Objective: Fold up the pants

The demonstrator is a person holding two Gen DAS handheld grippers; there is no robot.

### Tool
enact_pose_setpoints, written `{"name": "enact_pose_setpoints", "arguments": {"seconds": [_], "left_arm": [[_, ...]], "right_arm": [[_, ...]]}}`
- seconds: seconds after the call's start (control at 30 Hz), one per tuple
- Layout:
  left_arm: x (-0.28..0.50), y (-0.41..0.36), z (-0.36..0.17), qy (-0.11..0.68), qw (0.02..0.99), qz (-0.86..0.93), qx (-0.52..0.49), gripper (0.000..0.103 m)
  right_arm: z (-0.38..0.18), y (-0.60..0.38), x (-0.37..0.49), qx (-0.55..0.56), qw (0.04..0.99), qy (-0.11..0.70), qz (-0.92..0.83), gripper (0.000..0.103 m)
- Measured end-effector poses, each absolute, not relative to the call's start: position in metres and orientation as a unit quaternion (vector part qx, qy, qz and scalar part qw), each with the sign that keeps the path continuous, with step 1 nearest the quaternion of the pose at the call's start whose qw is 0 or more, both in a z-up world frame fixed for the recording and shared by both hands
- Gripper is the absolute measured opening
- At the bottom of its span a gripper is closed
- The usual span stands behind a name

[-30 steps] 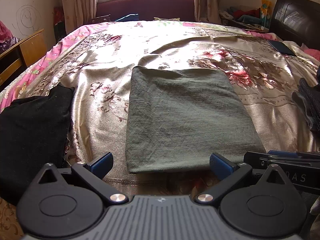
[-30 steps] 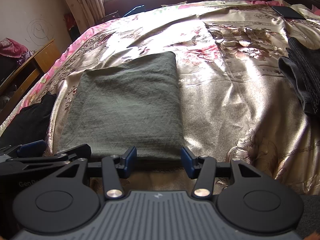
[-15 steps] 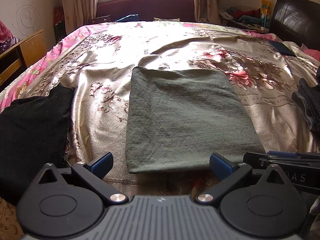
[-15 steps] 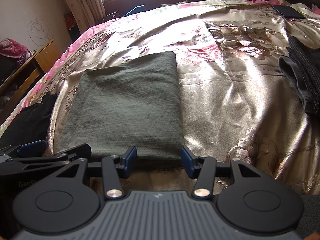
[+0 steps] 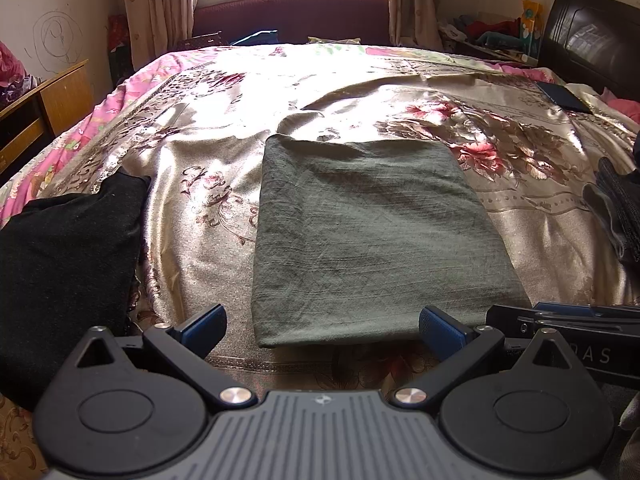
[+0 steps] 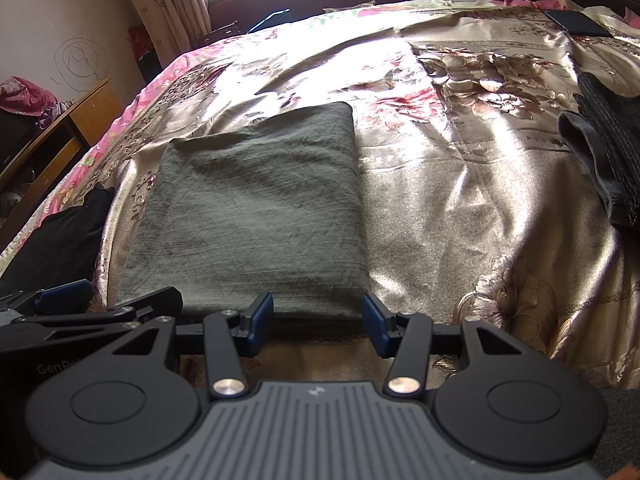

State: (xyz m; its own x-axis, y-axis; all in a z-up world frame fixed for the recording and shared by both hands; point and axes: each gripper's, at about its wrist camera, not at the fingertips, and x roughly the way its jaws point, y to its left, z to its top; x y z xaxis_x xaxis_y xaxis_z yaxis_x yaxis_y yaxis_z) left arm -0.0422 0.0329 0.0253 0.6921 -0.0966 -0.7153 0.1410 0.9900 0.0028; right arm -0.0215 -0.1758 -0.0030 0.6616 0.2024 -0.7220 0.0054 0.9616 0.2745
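While on bedspread (image 5: 208, 152), folded pants (image 5: 372, 236).

Left gripper (image 5: 322, 326) level, jaws spread wide, nothing between the pads, right gripper (image 6: 318, 320) at its 3 o'clock, jaws parted more narrowly, apparently empty

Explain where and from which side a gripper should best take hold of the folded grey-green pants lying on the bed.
Probably the near edge of the folded grey-green pants, approached low from the bed's near side. That edge sits slightly raised above the floral bedspread, facing both the open left gripper and open right gripper.
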Motion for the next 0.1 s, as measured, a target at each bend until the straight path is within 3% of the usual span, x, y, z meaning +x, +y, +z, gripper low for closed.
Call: {"name": "enact_pose_setpoints", "arguments": {"seconds": [0.1], "left_arm": [[-0.0422, 0.0329, 0.0253, 0.387, 0.92, -0.065, 0.029, 0.103]], "right_arm": [[-0.0029, -0.176, -0.0214, 0.128, 0.903, 0.407, 0.055, 0.05]]}}
